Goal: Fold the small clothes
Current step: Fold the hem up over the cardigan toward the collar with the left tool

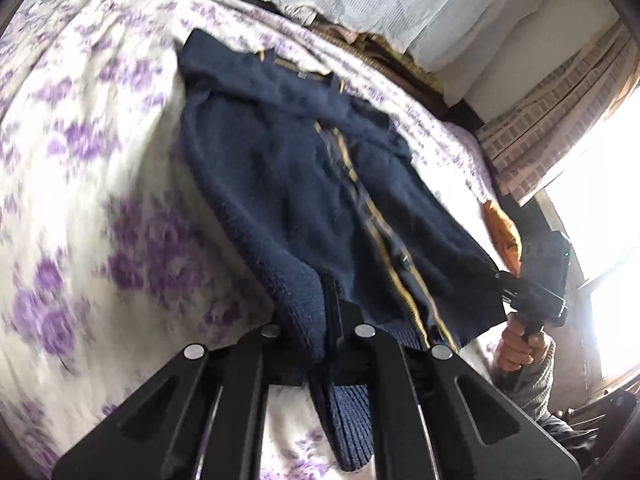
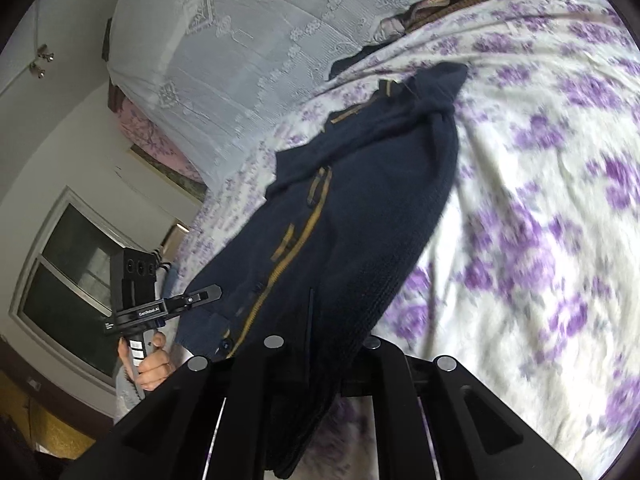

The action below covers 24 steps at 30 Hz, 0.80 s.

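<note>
While both grippers are up off the bed, a navy knit cardigan (image 1: 288, 184) hangs stretched between them, chunky ribbed wool with a mustard-gold stripe running down the buttoned front and the same gold at the neckline. Look at the left gripper (image 1: 320, 334): its black fingers are pressed together on the ribbed hem corner, thick knit bunched up and spilling down between the flat, matte plastic arms with their little silver discs. Over on the other side, the right gripper (image 2: 324, 344) is doing the same, pinched onto the opposite hem corner, dark wool folding down into the gap between its fingers. From there the cardigan (image 2: 360, 200) runs away from both tools, collar end far off and draped onto the bedsheet (image 1: 80, 160), a soft cream cotton printed with blurry purple roses. One sleeve is crumpled near the collar. From the left camera you can see the person's right hand (image 1: 516, 348) wrapped round a gripper handle at the far hem corner, grey knitted cuff at the wrist. Behind the bed hangs a white lace curtain (image 2: 248, 40), thin and patterned.
</note>
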Each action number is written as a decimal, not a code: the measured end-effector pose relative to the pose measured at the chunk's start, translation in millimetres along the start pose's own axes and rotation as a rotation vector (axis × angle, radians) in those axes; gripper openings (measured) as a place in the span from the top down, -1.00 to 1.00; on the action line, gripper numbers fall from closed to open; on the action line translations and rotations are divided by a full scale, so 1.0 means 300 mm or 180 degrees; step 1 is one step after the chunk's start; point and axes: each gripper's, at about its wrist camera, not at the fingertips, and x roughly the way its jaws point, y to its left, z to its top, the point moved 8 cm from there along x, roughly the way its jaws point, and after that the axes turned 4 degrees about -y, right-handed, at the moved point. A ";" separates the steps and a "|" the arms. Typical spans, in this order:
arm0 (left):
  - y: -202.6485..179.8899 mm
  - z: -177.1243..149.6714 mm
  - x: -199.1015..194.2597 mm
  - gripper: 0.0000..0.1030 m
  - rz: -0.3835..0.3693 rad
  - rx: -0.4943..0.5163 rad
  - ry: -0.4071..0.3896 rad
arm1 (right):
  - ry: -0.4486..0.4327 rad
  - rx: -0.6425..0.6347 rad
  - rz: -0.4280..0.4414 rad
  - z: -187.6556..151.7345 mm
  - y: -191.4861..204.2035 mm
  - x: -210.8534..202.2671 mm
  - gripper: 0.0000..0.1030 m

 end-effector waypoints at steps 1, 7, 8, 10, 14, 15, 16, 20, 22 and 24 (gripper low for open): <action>-0.007 0.023 -0.005 0.90 0.0011 0.0026 -0.0027 | -0.0011 0.0002 0.0012 0.019 0.008 -0.001 0.84; -0.040 0.123 0.000 0.90 0.0087 0.0146 -0.0112 | -0.0081 -0.0013 -0.0029 0.123 0.029 0.012 0.84; -0.041 0.139 0.003 0.90 0.0095 0.0150 -0.0125 | -0.0081 0.0008 -0.0031 0.140 0.025 0.019 0.84; -0.045 0.178 0.012 0.90 0.0117 0.0153 -0.0154 | -0.0084 0.0039 -0.0048 0.172 0.020 0.034 0.84; -0.040 0.244 0.029 0.90 0.0120 0.0128 -0.0210 | -0.0098 0.0099 -0.0079 0.240 0.010 0.074 0.84; -0.039 0.262 0.032 0.90 0.0121 0.0121 -0.0224 | -0.0104 0.0115 -0.0081 0.253 0.010 0.084 0.84; -0.038 0.280 0.035 0.90 0.0122 0.0111 -0.0237 | -0.0114 0.0139 -0.0083 0.271 0.010 0.095 0.84; -0.044 0.341 0.046 0.90 0.0132 0.0112 -0.0273 | -0.0151 0.0239 -0.0055 0.335 0.001 0.124 0.84; -0.047 0.371 0.050 0.90 0.0148 0.0127 -0.0285 | -0.0159 0.0264 -0.0046 0.355 -0.004 0.134 0.84; -0.048 0.391 0.053 0.90 0.0157 0.0138 -0.0300 | -0.0162 0.0293 -0.0037 0.376 -0.009 0.144 0.84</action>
